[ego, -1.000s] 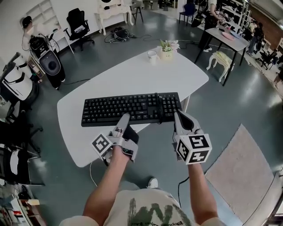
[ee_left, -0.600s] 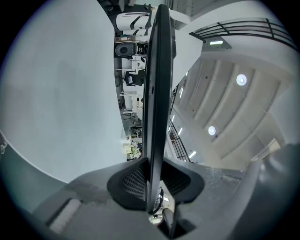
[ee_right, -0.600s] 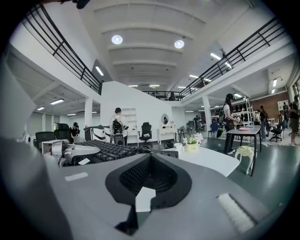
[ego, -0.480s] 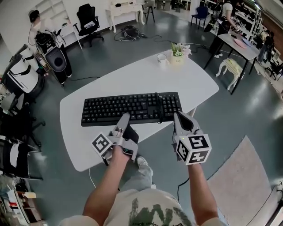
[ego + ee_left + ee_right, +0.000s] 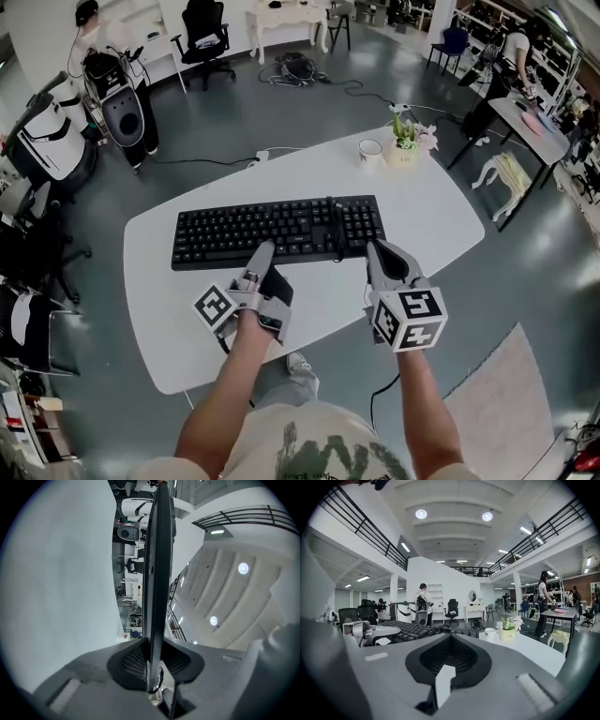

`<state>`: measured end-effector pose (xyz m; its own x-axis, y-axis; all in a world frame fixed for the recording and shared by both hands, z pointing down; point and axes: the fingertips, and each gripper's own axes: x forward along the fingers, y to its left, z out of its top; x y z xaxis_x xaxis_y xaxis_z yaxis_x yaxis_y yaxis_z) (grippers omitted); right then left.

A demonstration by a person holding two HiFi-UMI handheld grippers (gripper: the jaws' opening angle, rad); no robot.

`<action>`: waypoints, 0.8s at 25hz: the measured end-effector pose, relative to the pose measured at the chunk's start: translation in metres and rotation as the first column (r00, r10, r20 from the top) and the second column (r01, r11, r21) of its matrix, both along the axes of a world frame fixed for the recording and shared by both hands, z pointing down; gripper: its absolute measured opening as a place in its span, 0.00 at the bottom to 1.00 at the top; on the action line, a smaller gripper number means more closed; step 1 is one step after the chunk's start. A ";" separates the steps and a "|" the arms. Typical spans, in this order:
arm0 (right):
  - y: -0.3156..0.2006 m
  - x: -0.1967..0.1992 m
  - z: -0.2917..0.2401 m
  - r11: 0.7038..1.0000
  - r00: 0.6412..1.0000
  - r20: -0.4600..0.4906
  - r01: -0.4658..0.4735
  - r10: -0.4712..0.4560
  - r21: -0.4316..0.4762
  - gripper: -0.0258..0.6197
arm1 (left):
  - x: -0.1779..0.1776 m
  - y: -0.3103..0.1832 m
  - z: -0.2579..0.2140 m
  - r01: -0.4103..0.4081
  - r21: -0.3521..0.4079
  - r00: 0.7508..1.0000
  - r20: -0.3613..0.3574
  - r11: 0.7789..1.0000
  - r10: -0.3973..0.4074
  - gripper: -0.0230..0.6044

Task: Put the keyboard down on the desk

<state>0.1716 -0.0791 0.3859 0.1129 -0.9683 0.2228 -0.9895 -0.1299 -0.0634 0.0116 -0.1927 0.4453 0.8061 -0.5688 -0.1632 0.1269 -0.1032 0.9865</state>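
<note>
Hovering over the desk (image 5: 441, 220) with the keyboard (image 5: 277, 232), level, keys up, not down yet. Clear gap showing between keyboard and desk in the left gripper view, so plainly in the air.

Clamped with the left gripper (image 5: 262, 251) on the near long edge, left of middle, pads (image 5: 132, 660) biting top and bottom of that thin black slab. Rolled onto its side for exactly that reason: the only way to pinch a flat keyboard from the front.

Different story with the right gripper (image 5: 379, 249): closed on itself, nothing of the keyboard between the jaws, just a pale sliver in the gap, impossible to identify. Parked at the near right corner, probably to steady that end and stop any sag or swing from a one-sided grip. Over or under the corner, hard to say.

Spread well apart along the near edge, then, most likely to keep the keyboard flat for a clean landing. Good bare white desk underneath, with the cup (image 5: 371, 150) and flowers (image 5: 406, 139) well away at the far edge.

Left to do, by the look of it: lower evenly, touch down flat, then let go.
</note>
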 end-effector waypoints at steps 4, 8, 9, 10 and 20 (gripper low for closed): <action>-0.050 0.007 -0.005 1.000 1.000 0.003 0.023 -0.023 -0.006 0.04 | 0.006 -0.041 0.001 0.012 -0.010 1.000 0.005 1.000 -0.012 0.18; -0.090 0.007 -0.004 0.999 0.999 -0.001 0.049 -0.049 -0.024 0.04 | 0.007 -0.072 0.005 0.023 -0.020 1.000 0.012 1.000 -0.023 0.18; -0.097 0.009 -0.005 0.998 0.999 -0.001 0.052 -0.052 -0.026 0.04 | 0.009 -0.079 0.006 0.025 -0.023 1.000 0.009 0.999 -0.025 0.18; -0.105 0.010 -0.005 0.998 0.998 -0.003 0.055 -0.055 -0.029 0.04 | 0.011 -0.085 0.007 0.027 -0.027 1.000 0.005 0.999 -0.027 0.18; -0.148 0.010 0.001 0.994 0.996 -0.009 0.090 -0.090 -0.056 0.04 | 0.007 -0.114 0.021 0.062 -0.065 0.998 0.010 0.996 -0.062 0.18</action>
